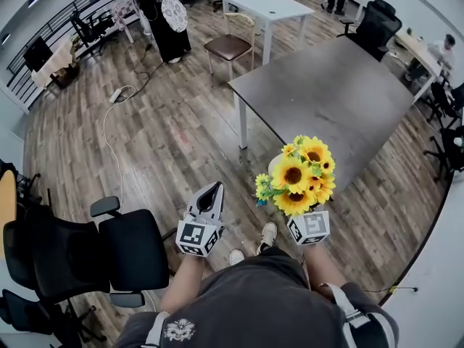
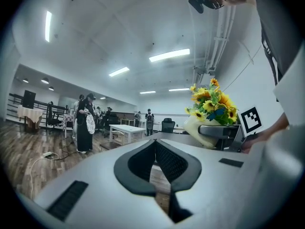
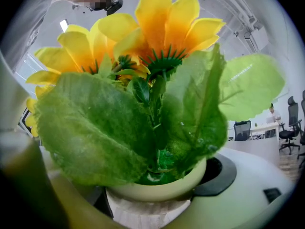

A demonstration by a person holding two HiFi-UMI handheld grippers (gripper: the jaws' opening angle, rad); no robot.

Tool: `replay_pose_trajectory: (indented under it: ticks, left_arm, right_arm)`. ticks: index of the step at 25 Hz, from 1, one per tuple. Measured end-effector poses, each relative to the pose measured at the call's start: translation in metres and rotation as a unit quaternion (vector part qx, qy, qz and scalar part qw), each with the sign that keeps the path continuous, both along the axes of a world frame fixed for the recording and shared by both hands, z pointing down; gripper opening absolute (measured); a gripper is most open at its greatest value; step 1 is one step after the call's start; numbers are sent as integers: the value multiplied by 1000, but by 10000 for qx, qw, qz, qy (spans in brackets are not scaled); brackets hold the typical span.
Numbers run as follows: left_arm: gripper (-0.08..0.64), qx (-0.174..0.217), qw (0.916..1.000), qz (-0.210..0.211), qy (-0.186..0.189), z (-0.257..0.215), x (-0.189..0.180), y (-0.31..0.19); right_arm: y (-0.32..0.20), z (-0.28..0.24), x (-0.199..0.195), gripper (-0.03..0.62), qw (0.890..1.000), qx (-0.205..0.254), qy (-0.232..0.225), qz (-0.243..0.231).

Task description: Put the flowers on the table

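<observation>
Head view | your right gripper (image 1: 304,220): jaws clamped on pot (image 3: 157,187) of flowers (image 1: 301,176), over floor (image 1: 181,143), bench (image 1: 341,100) at 12 o'clock | left gripper (image 1: 212,192): jaws closed, empty | risk: release near the edge and the pot tips off.

**What the Flowers Cover Up**

In the right gripper view, big green leaves (image 3: 95,128) fill most of the picture. They hide the room behind them and the tips of the right tongs (image 3: 147,197). The side of the tongs at the left is just a soft blur. The bottom of the pot (image 3: 167,187) is cut off by the picture's edge. In the head view the flowers (image 1: 303,174) cover those jaws and most of the pot. The far-off people (image 2: 86,123) are too small to make out.
</observation>
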State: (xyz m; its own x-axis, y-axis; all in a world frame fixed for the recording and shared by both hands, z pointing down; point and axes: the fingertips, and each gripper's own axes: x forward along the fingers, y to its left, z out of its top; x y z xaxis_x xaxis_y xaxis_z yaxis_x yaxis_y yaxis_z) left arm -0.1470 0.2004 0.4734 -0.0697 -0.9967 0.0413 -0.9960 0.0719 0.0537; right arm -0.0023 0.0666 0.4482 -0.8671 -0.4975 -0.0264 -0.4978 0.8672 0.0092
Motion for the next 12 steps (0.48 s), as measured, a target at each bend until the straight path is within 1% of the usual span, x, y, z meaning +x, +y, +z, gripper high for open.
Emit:
replay_pose_trajectory:
  ticks: [2,5,12]
  left_arm:
    - [6,-77,9999,-22,81,6,-3,-13]
    - [6,-167,9998,-35,89,15,-5,-30]
    - [6,-291,9995,73,16,19,-4,-112]
  right_arm:
    - [-14,2,-3,534,10000,15,69,-4]
    - [-31,7,-6,534,9999,72,126,-37]
    - [-103,15,-13,534,9997,45,224,-119]
